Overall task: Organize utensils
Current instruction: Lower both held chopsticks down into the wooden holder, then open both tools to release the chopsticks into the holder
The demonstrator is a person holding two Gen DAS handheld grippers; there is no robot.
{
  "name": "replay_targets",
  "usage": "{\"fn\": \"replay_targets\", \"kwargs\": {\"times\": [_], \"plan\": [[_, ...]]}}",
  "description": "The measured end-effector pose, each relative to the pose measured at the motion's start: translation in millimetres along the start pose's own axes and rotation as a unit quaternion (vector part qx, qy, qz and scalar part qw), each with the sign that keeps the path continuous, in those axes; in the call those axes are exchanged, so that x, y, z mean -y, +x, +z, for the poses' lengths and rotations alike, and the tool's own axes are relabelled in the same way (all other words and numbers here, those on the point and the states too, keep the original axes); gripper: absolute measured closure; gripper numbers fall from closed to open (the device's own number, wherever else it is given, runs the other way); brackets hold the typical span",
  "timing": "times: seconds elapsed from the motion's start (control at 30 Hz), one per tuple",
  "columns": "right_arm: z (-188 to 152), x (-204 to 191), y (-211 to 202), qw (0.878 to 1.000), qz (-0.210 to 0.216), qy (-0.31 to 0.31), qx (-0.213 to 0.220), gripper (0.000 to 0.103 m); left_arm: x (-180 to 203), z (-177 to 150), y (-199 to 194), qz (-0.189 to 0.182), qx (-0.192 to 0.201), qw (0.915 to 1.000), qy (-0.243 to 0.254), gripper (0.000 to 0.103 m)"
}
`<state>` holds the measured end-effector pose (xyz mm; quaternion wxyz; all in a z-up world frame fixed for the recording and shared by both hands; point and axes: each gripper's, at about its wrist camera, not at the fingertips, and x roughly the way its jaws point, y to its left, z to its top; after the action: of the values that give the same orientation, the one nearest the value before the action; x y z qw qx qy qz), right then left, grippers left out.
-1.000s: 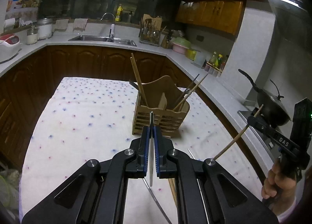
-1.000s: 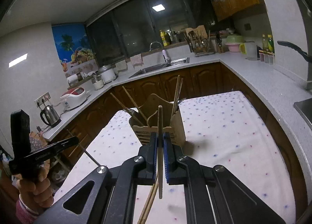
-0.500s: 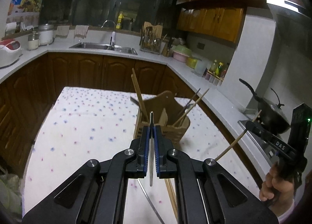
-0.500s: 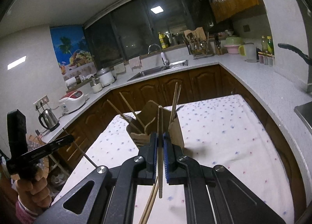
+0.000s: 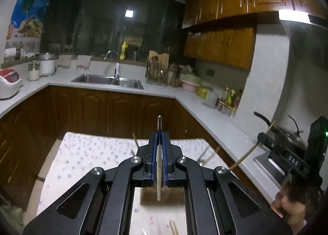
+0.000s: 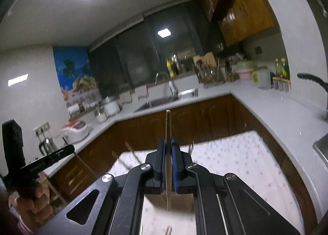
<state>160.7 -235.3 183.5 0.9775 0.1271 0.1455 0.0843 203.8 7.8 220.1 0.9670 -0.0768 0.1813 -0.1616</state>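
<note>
Kitchen's tabletop (image 5: 86, 153) sits lower in both views than before; left claw (image 5: 159, 138) clamped on a metal chopstick (image 5: 159, 163), right claw (image 6: 169, 145) on a wooden chopstick (image 6: 168, 165), both lifted above the holder (image 5: 174, 193).

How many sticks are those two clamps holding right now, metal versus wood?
Metal chopstick: 1, clamped in the left fingers
Wooden chopstick: 1, clamped in the right fingers
Total: 2
</note>
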Motion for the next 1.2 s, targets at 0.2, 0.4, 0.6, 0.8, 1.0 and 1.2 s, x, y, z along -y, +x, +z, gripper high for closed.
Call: {"fn": "replay_targets", "kwargs": {"times": [0.2, 0.4, 0.6, 0.8, 1.0, 1.2], "plan": [[8, -2, 32, 1.0, -0.014, -0.006, 0.012, 0.097, -7, 7, 36, 0.011, 0.007, 0.9997, -0.02, 0.099], [-12, 8, 61, 0.999, -0.037, -0.006, 0.002, 0.097, -23, -18, 69, 0.027, -0.005, 0.9978, -0.061, 0.099], [-40, 25, 83, 0.998, -0.048, 0.01, -0.028, 0.097, -30, -50, 94, 0.036, -0.032, 0.9965, -0.068, 0.099], [-57, 28, 101, 0.997, -0.045, 0.014, -0.062, 0.096, -35, -74, 115, 0.043, -0.067, 0.9944, -0.069, 0.099], [-68, 27, 113, 0.995, -0.042, 0.008, -0.095, 0.096, -36, -81, 118, 0.044, -0.074, 0.9941, -0.066, 0.098], [-69, 26, 115, 0.994, -0.042, 0.01, -0.1, 0.096, -33, -80, 117, 0.044, -0.078, 0.9942, -0.061, 0.098]]}}
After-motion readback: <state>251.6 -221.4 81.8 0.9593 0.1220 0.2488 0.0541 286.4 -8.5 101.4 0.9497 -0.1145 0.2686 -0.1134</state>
